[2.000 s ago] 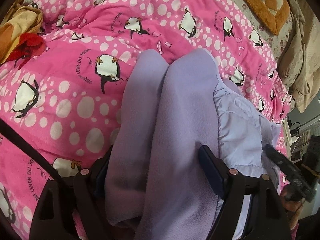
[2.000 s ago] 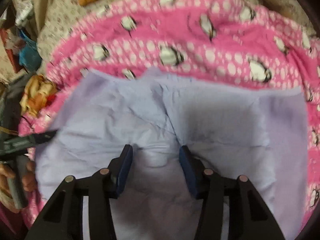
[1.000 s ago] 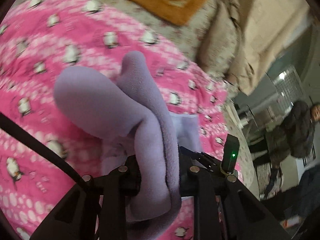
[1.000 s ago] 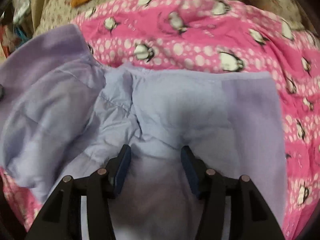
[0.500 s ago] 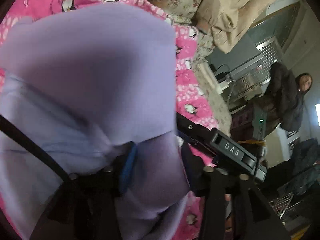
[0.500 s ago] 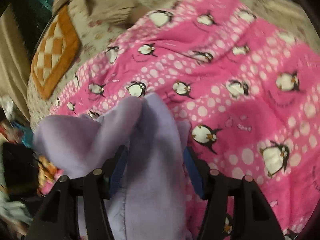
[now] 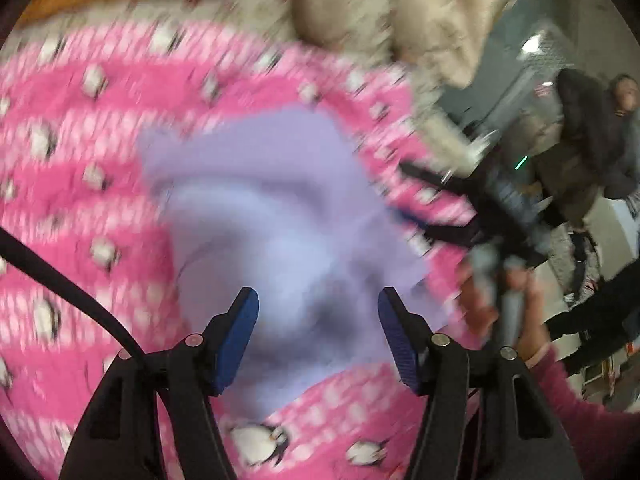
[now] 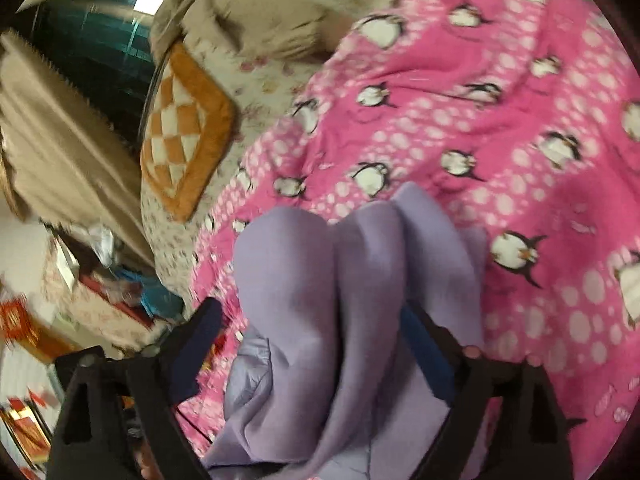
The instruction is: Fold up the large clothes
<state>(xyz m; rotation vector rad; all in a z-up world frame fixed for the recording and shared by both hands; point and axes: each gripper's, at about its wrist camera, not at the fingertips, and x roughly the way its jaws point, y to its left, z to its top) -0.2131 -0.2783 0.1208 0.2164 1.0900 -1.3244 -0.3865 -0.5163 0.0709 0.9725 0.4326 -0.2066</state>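
A lilac fleece garment (image 7: 276,216) lies bunched on a pink penguin-print blanket (image 7: 80,184). My left gripper (image 7: 318,320) is open just above the garment, its blue pads apart and empty; this view is blurred. In the right wrist view the garment (image 8: 320,312) is gathered in thick folds between the fingers of my right gripper (image 8: 312,332), whose jaws stand wide around the folds. The right gripper (image 7: 460,216) also shows in the left wrist view at the garment's right edge, held by a hand in a pink sleeve.
The blanket (image 8: 500,120) covers a bed with a floral sheet (image 8: 264,60). An orange checked cushion (image 8: 184,132) lies at the bed's far side. Beige cloth (image 7: 380,8) is piled at the bed's edge. A person in dark clothes (image 7: 592,132) stands beyond it.
My left gripper has let go of the lilac garment and opened; the fold now lies on the blanket. My right gripper's jaws have widened around the gathered folds.
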